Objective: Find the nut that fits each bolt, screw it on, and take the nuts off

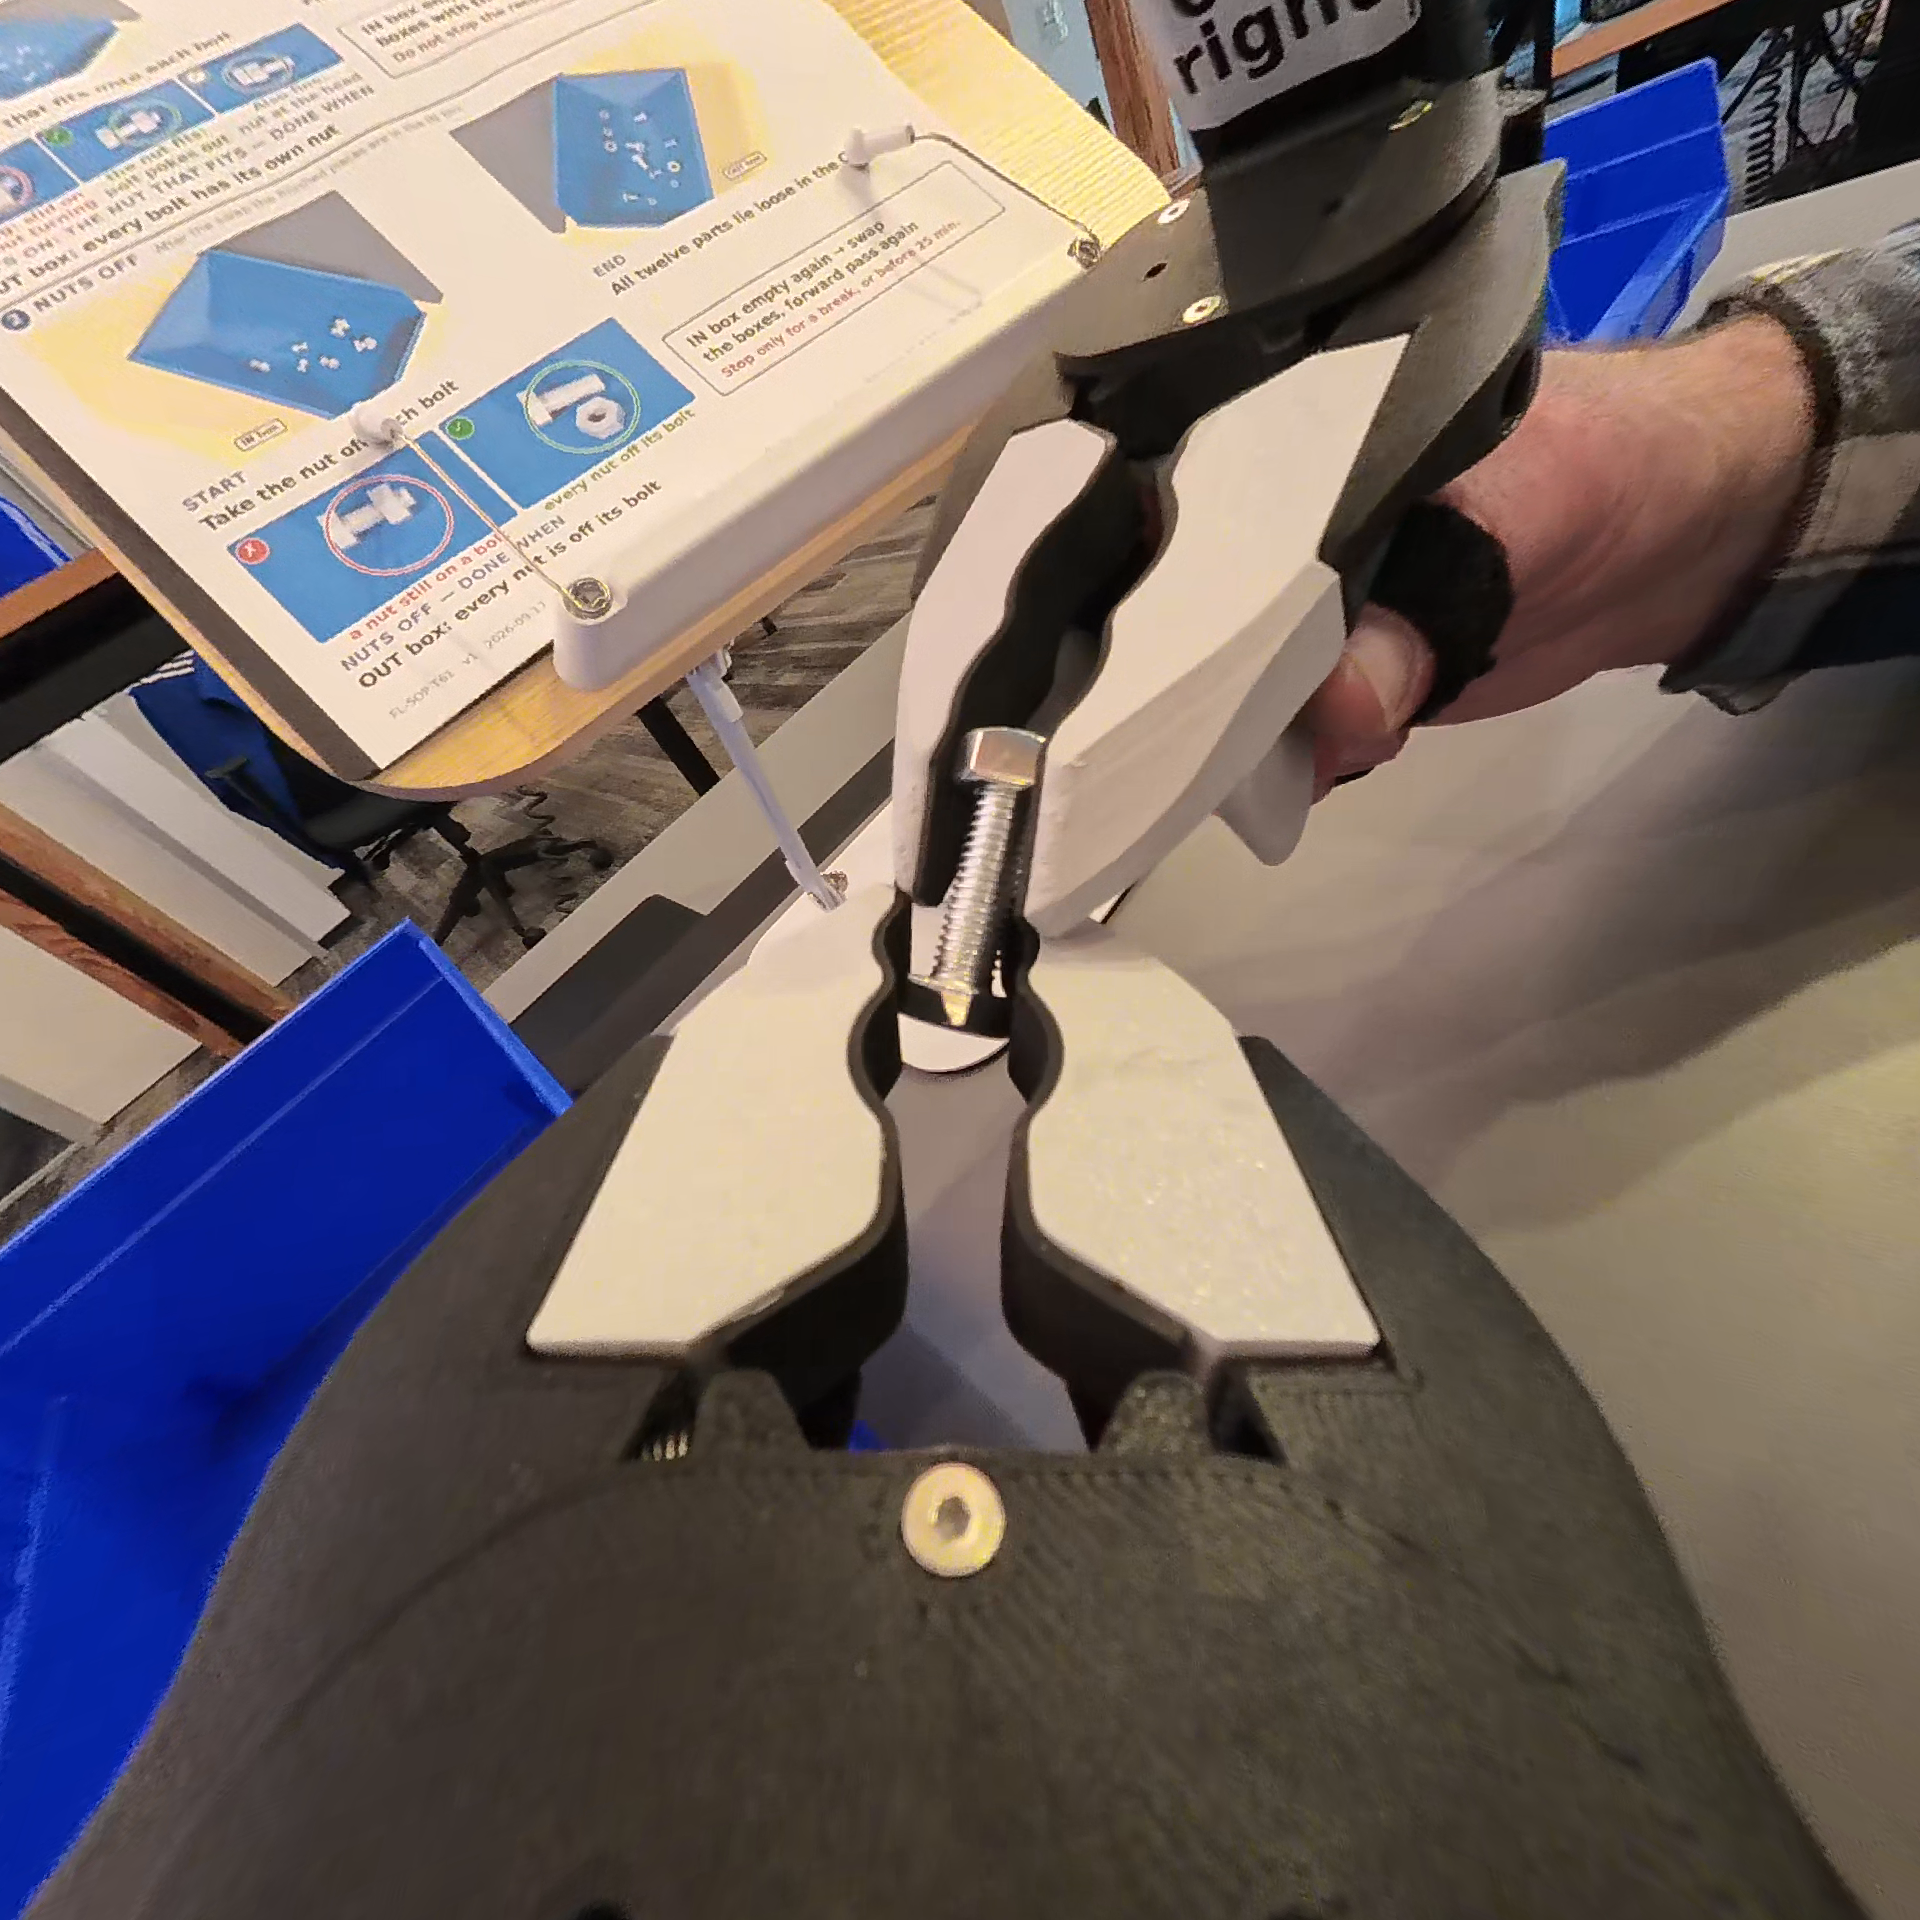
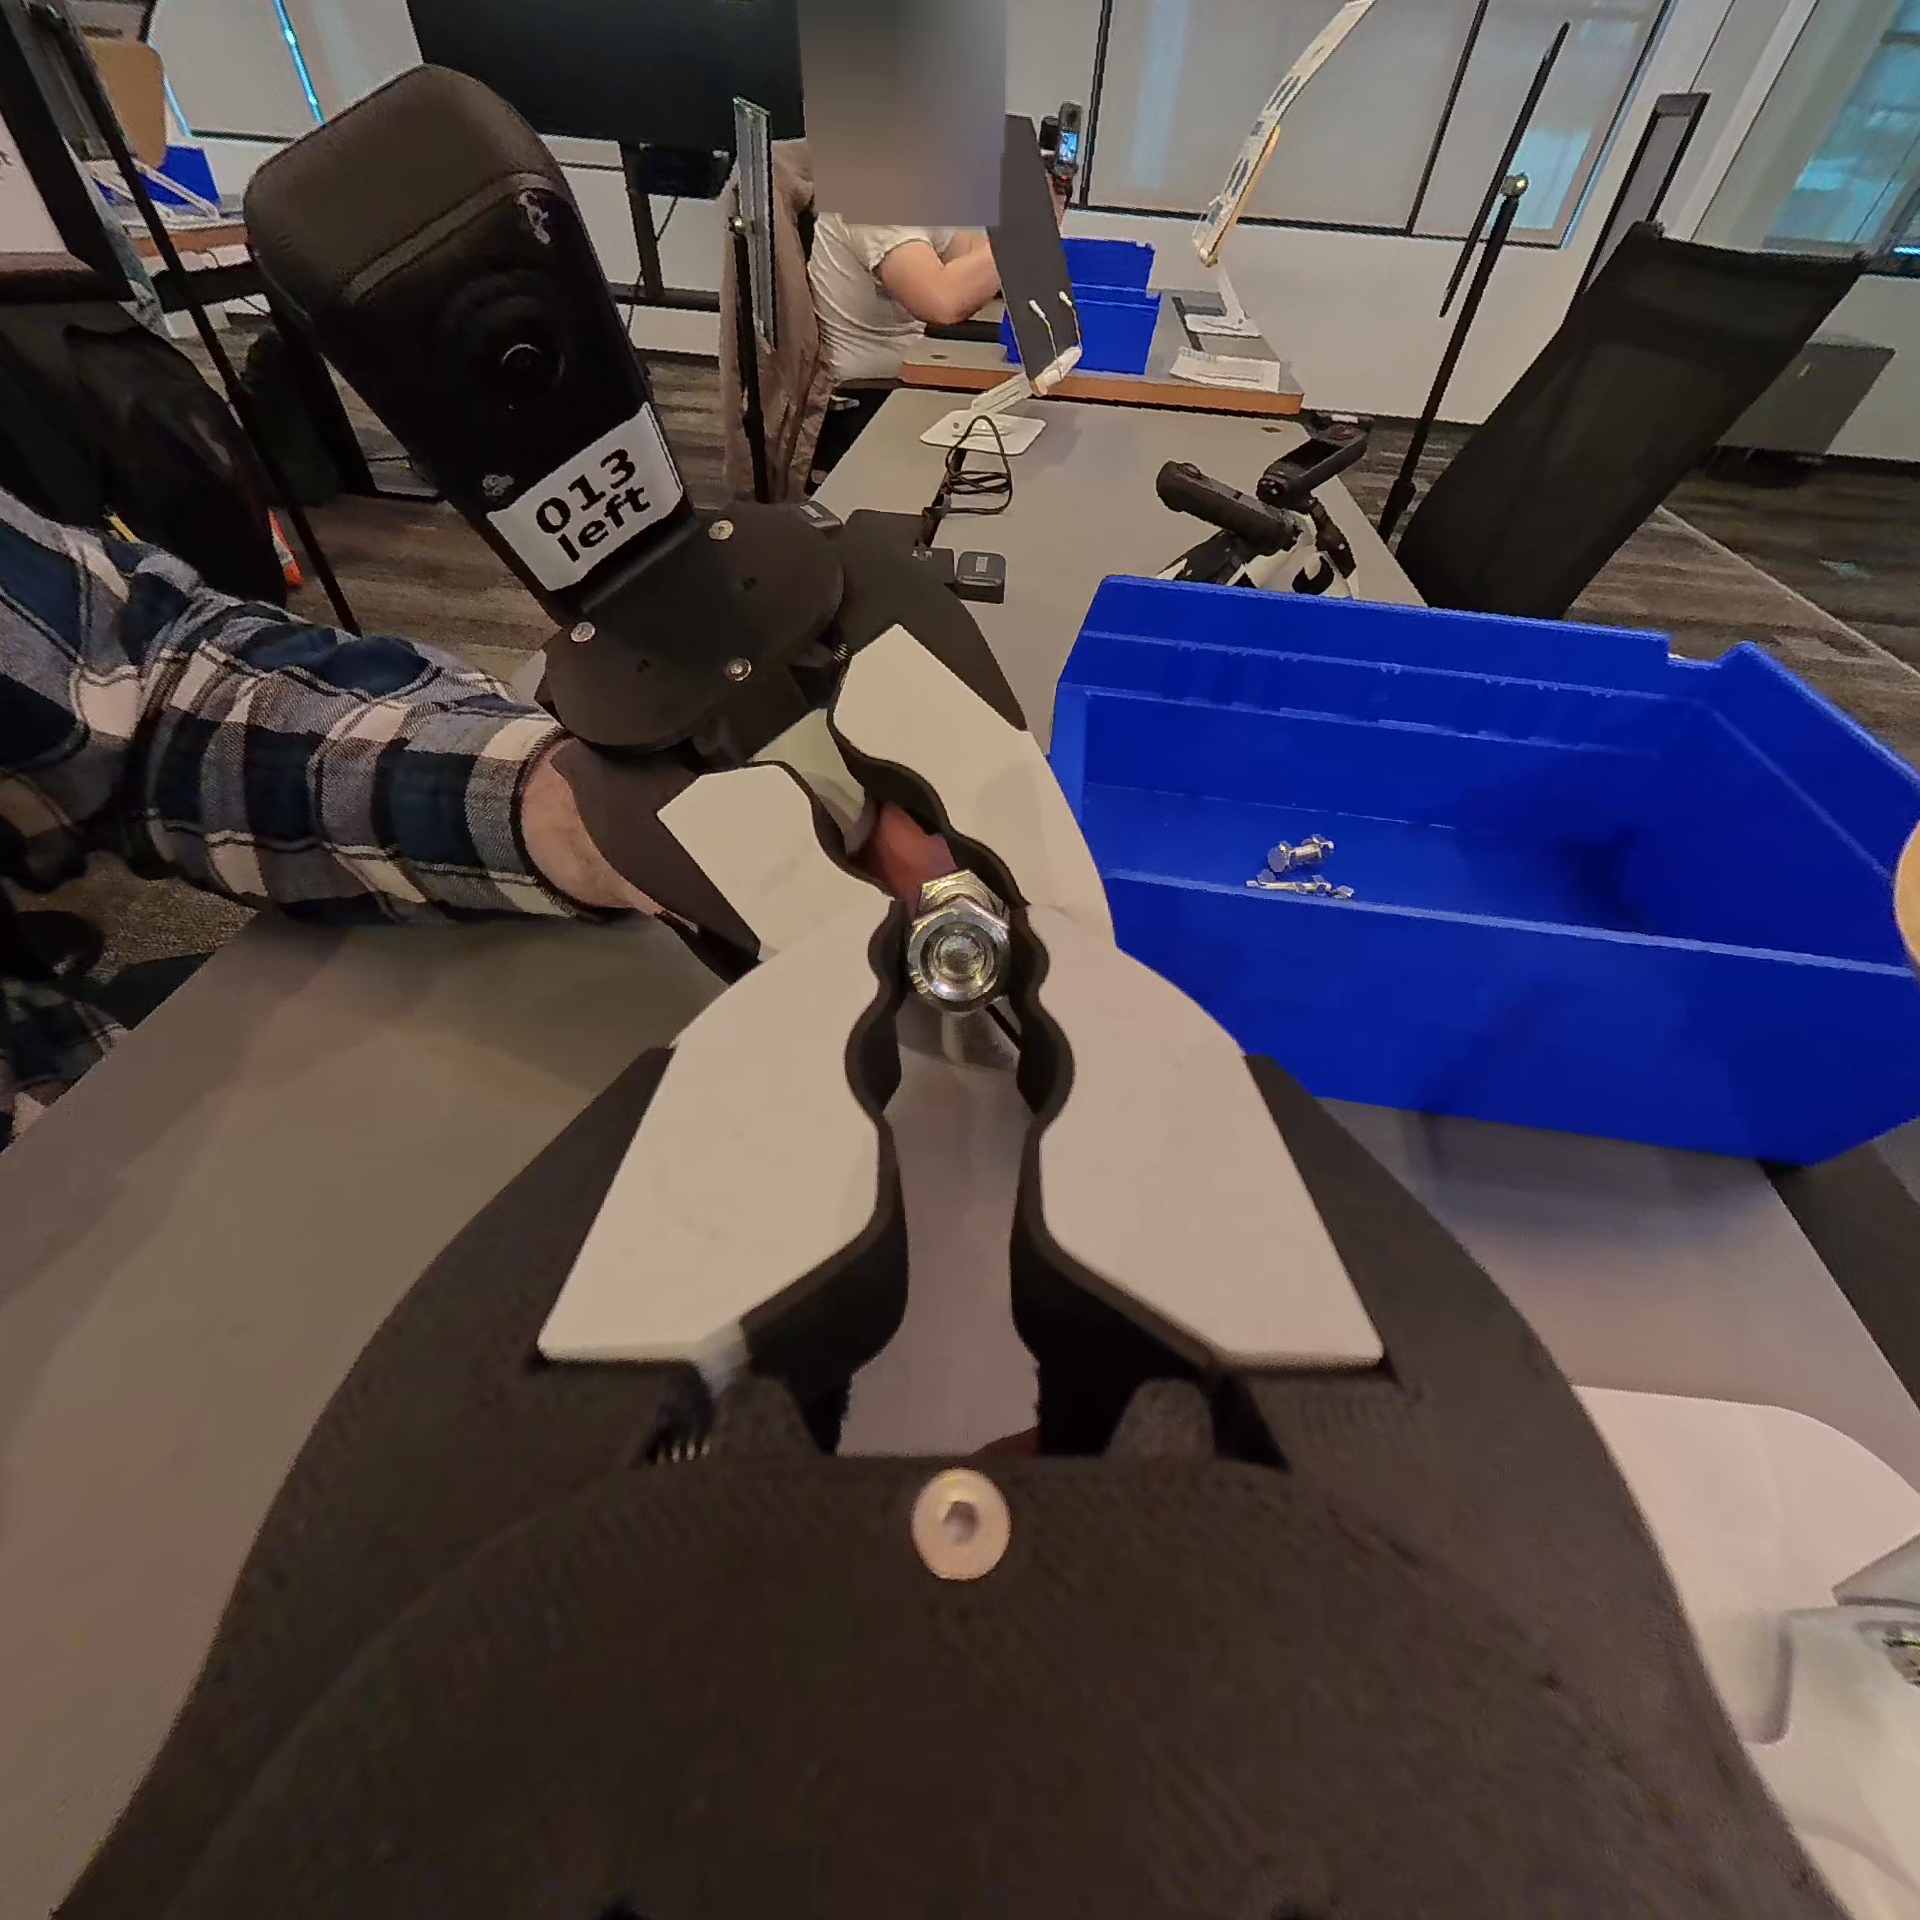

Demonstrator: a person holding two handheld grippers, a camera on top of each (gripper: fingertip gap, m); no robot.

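In the left wrist view my right gripper (image 1: pixel 987 896) comes down from above, shut on a silver bolt (image 1: pixel 982 842). The hex head sits in a notch between its fingers and the threaded shaft points toward me. My left gripper (image 1: pixel 956 935) is shut around the shaft's end, where a thin silver nut (image 1: pixel 935 980) sits between the pads. In the right wrist view my right gripper (image 2: pixel 956 920) grips the bolt's hex head (image 2: pixel 956 958), seen end-on. Just beyond it the left gripper (image 2: pixel 966 896) closes on the nut (image 2: pixel 951 889). Both are held above the grey table (image 2: pixel 312 1091).
A blue bin (image 2: pixel 1455 940) stands right of the grippers with a few small silver parts (image 2: pixel 1294 868) inside. Another blue bin (image 1: pixel 260 1195) is at my left, and a third (image 1: pixel 1631 208) at the far right. An instruction sheet on a tilted stand (image 1: pixel 468 312) stands behind. My left and right fingertips are right by each other.
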